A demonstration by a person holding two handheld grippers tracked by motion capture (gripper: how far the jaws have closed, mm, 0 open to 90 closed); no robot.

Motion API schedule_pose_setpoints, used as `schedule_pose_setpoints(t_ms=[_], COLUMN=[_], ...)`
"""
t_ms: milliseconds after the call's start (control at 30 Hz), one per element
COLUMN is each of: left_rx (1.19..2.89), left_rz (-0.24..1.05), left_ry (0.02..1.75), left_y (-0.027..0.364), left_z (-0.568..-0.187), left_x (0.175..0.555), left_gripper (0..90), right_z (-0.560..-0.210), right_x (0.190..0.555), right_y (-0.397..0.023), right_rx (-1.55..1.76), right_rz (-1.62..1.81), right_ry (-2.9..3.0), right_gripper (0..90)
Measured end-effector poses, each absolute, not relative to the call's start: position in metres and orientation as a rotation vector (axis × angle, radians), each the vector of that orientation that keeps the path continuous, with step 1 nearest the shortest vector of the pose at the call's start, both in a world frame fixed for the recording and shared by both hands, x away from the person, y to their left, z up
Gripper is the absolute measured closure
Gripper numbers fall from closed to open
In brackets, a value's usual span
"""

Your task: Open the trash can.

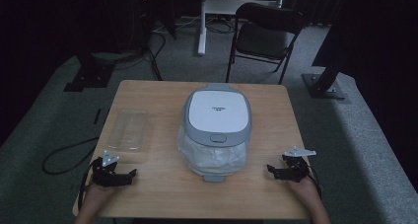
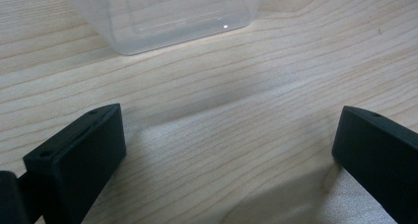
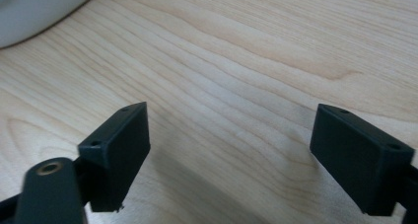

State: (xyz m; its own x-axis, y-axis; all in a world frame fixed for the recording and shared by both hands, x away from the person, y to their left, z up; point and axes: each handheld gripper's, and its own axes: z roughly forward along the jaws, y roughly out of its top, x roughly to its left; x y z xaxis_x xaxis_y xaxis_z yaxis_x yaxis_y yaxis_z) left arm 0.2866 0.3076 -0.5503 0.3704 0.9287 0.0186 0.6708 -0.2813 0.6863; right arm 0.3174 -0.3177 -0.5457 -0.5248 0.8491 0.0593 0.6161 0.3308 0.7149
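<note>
Now | left gripper and right gripper gape, empty, by worktop's near corners | bin mid-worktop, lid shut | likely light, smooth plastic, soft liner; grip rim | clear tray left

cut edges and unreadable bits
in the left gripper view the clear container is cut off by the top edge; in the right gripper view a pale curved object is clipped at upper left; the lid's small logo is too tiny to read.
</note>
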Motion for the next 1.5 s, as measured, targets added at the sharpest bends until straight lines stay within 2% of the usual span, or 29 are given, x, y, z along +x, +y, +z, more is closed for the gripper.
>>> schedule_pose_setpoints(t_ms=[133, 400, 833, 1300, 1367, 1500], left_rx=[2.047, 2.050, 2.049, 2.046, 2.046, 2.046], left_rz=[0.568, 0.567, 0.567, 0.566, 0.566, 0.566], left_ry=[1.376, 1.373, 1.372, 1.373, 1.373, 1.373], left_y=[0.308, 0.308, 0.308, 0.308, 0.308, 0.308], left_z=[-0.550, -0.550, -0.550, -0.550, -0.550, -0.550], left_x=[0.287, 0.287, 0.287, 0.287, 0.287, 0.287], left_gripper=[0.6, 0.6, 0.6, 0.6, 0.6, 0.6], right_z=[-0.540, -0.501, -0.462, -0.404, -0.394, -0.380], right_x=[0.314, 0.305, 0.301, 0.290, 0.289, 0.286], right_y=[-0.318, -0.310, -0.309, -0.297, -0.294, -0.288], right_rx=[1.308, 1.239, 1.180, 1.047, 1.018, 0.969], right_rz=[1.051, 1.151, 1.229, 1.368, 1.384, 1.422], right_ry=[2.267, 2.221, 2.163, 2.105, 2.100, 2.097], right_gripper=[15.7, 15.7, 15.8, 15.9, 18.7, 18.8])
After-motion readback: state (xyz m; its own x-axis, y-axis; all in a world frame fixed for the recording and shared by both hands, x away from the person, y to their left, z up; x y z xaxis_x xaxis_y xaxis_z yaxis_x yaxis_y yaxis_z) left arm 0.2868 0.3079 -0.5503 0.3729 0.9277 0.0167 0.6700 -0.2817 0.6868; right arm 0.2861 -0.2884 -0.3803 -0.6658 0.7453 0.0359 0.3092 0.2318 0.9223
